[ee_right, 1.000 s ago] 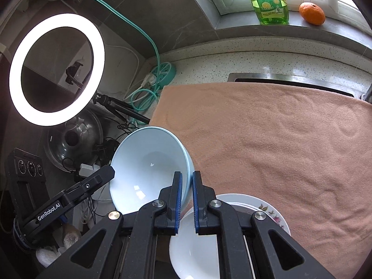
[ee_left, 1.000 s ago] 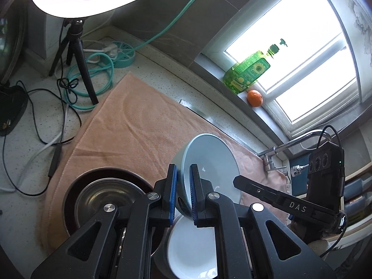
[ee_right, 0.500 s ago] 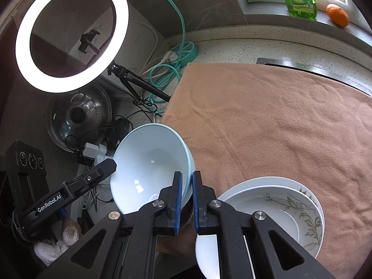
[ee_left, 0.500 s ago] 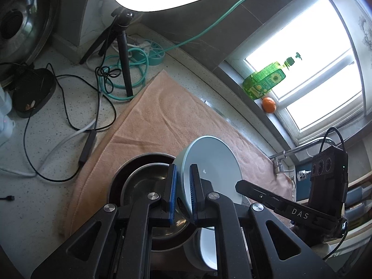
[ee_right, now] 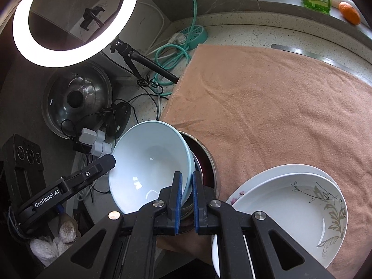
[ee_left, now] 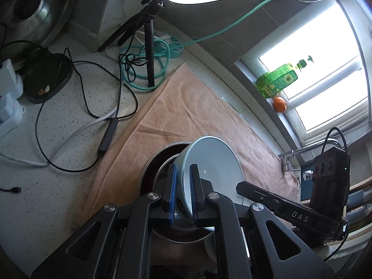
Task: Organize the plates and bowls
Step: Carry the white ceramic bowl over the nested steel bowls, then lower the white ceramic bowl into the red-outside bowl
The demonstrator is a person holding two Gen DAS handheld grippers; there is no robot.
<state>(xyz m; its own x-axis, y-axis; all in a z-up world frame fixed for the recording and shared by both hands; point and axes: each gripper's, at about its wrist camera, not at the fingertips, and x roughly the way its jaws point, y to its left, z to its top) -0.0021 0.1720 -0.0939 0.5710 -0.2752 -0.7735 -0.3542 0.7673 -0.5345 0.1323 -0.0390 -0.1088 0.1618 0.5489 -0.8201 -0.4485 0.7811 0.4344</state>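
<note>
A pale blue bowl (ee_left: 214,162) (ee_right: 148,162) hangs tilted between my two grippers. In the left wrist view my left gripper (ee_left: 182,169) is shut on one side of its rim. The opposite side of the rim sits in my right gripper (ee_right: 187,176), also shut on it. The bowl is just above nested steel bowls (ee_left: 158,162) (ee_right: 207,162) at the corner of a tan towel (ee_right: 279,107). Whether it touches them I cannot tell. Stacked white plates (ee_right: 290,197), the top one with a leaf pattern, lie on the towel to the right of the steel bowls.
A ring light (ee_right: 69,21) on a tripod (ee_left: 148,46), a teal power strip (ee_right: 193,32) and loose cables (ee_left: 93,116) crowd the speckled counter left of the towel. A pot lid (ee_right: 76,100) leans there. A green soap bottle (ee_left: 276,81) and an orange (ee_left: 279,104) sit on the windowsill.
Both grippers have carried the blue bowl down and to the left, away from the white plates, until it hangs over the steel bowls. Their grip on it has not changed.
</note>
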